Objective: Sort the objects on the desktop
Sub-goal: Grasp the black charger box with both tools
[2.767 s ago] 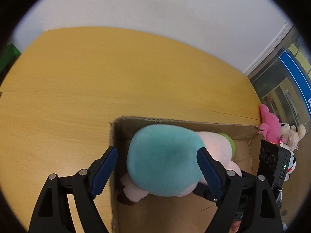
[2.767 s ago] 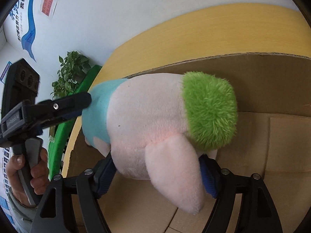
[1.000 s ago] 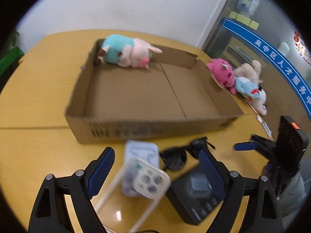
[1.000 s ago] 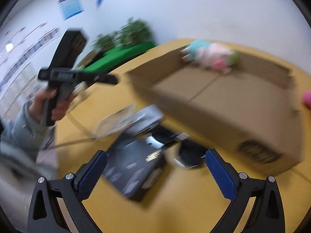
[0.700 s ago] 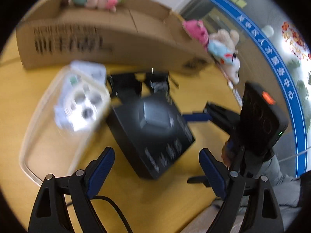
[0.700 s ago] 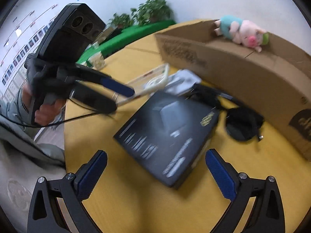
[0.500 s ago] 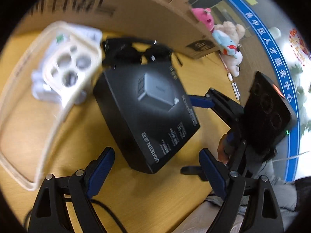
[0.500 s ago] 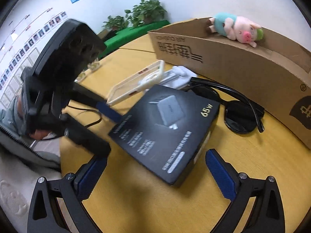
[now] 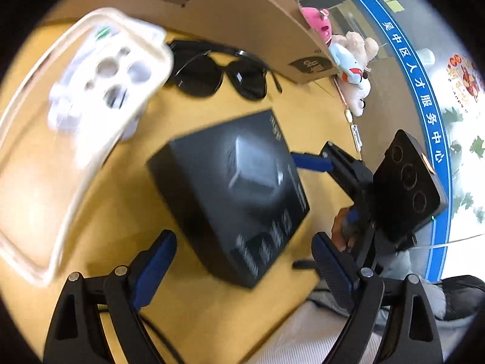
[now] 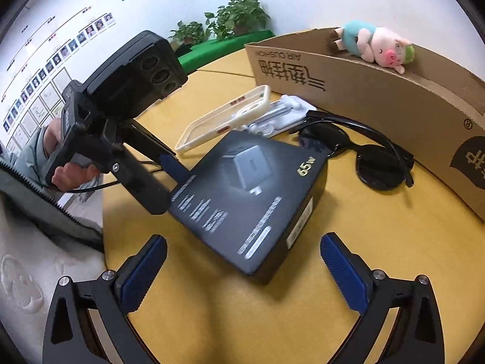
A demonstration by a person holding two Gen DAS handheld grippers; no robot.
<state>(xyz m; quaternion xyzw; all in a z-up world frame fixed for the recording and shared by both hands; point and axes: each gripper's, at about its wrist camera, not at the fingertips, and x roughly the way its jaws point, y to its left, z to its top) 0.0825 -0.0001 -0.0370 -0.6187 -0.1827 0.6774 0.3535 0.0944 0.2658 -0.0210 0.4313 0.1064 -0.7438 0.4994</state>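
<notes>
Both hand-held grippers hovering w/ jaws wide apart, nothing gripped: left hand-held gripper [image 9: 242, 268], right hand-held gripper [image 10: 242, 268]. Black box [image 10: 251, 194] lying flat on worktop [image 10: 379, 242] at 12 o'clock of right one; sunglasses [image 10: 360, 151] at 1 o'clock, phone case [image 10: 224, 118] at 11. Pig [image 10: 376, 45] sitting in carton [image 10: 394, 97].
</notes>
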